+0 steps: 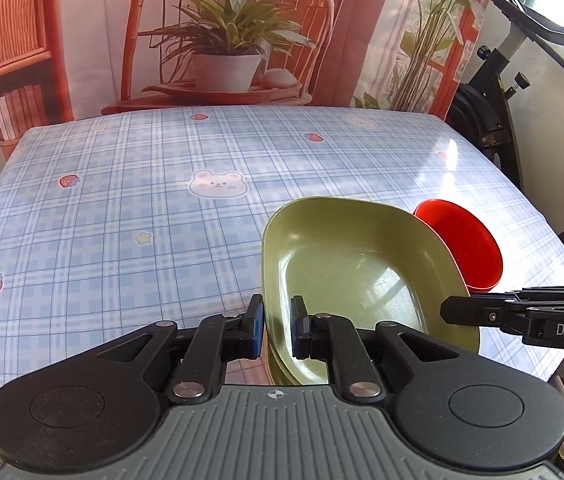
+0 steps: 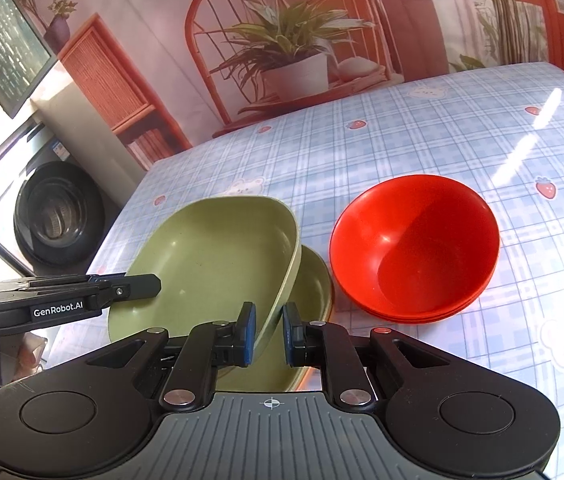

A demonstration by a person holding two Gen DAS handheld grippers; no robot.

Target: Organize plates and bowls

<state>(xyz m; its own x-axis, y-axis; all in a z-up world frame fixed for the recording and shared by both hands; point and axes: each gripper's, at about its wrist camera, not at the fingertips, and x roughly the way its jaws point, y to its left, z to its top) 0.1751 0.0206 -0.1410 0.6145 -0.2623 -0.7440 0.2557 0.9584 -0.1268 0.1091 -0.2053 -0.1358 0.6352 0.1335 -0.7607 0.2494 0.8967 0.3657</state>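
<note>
Our left gripper (image 1: 278, 330) and right gripper (image 2: 269, 334) each clamp a rim of the tilted green plate (image 2: 210, 256), above another plate (image 2: 314, 280) beside stacked red bowls (image 2: 414, 244).

Readable markings. White letters "DAS", cut off by the frame edge, stand on the black side of the right hand-held gripper (image 1: 522, 312) as it shows in the left wrist view. The full brand "GenRobot.AI", also in white, stands on the black side of the left hand-held gripper (image 2: 82, 294) as it shows in the right wrist view. A blue label on the washing machine (image 2: 38, 200) is too small to read.
</note>
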